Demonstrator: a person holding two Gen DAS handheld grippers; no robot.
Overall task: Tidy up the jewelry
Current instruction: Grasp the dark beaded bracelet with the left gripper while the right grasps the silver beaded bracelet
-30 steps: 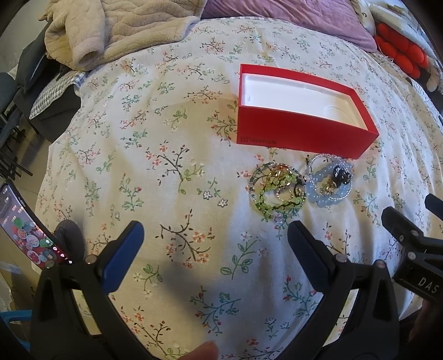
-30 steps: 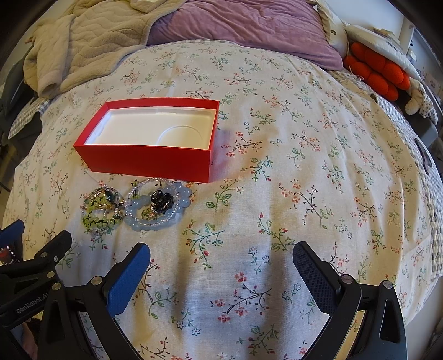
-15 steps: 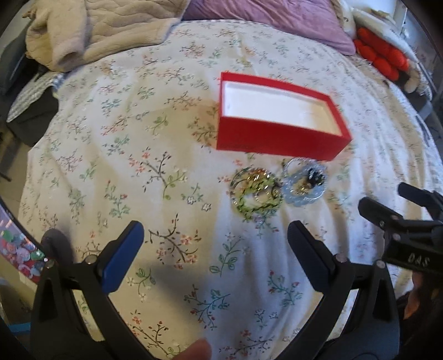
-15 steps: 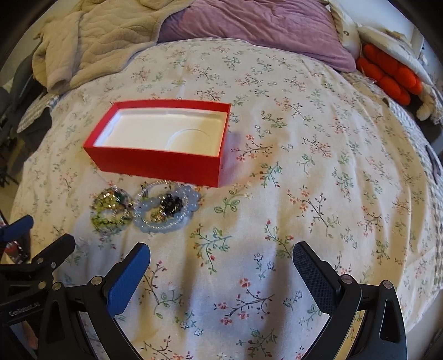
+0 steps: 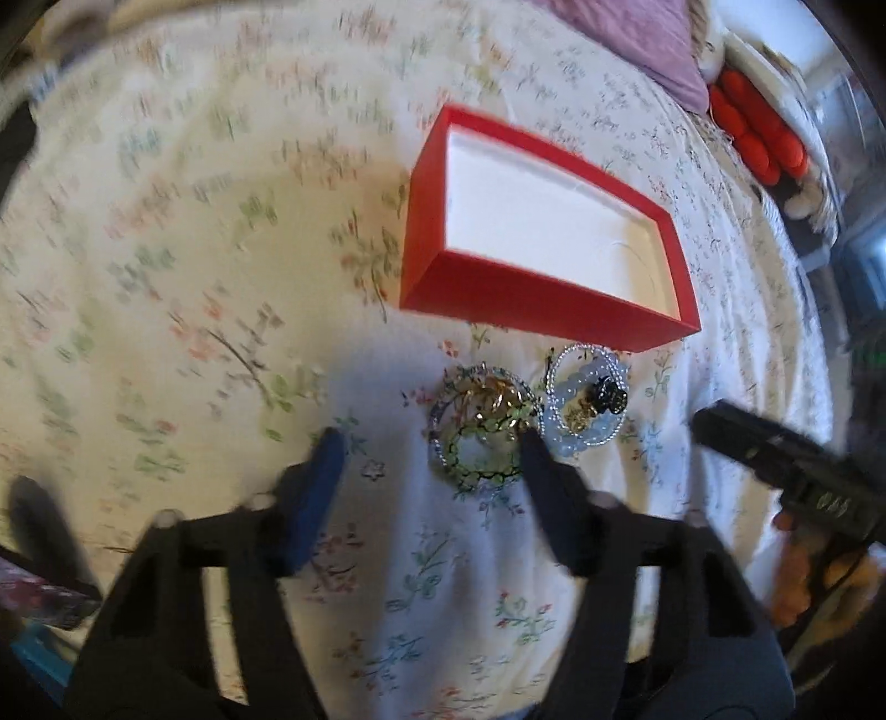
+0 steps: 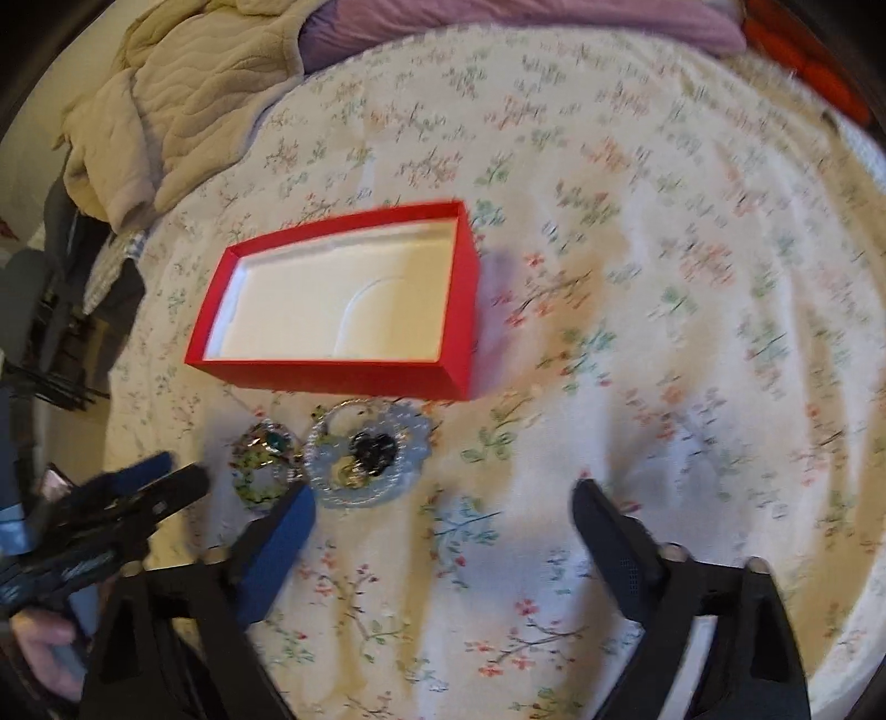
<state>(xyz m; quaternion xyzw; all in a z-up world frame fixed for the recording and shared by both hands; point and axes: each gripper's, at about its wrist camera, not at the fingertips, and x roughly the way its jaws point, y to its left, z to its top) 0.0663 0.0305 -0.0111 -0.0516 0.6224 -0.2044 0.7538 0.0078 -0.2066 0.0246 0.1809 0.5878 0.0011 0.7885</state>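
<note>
An open red box [image 5: 545, 310] with an empty white inside lies on the floral bedspread; it also shows in the right wrist view [image 6: 332, 371]. Just in front of it lie a green beaded bracelet pile [image 5: 482, 437] [image 6: 260, 465] and a pale blue beaded bracelet pile [image 5: 587, 404] [image 6: 368, 459] with dark and gold pieces on top. My left gripper [image 5: 432, 448] is open, its right finger at the green pile's edge. My right gripper [image 6: 443, 509] is open, its left finger just below the two piles.
A beige quilted blanket [image 6: 188, 94] and a purple pillow [image 6: 526, 16] lie at the head of the bed. Red cushions [image 5: 758, 138] sit at the far right. The bed edge drops off at the left [image 6: 72, 310].
Both grippers have moved forward and down toward the jewelry. The left gripper's jaws have narrowed a little; its right finger now reaches the green pile. The frames are motion-blurred.
</note>
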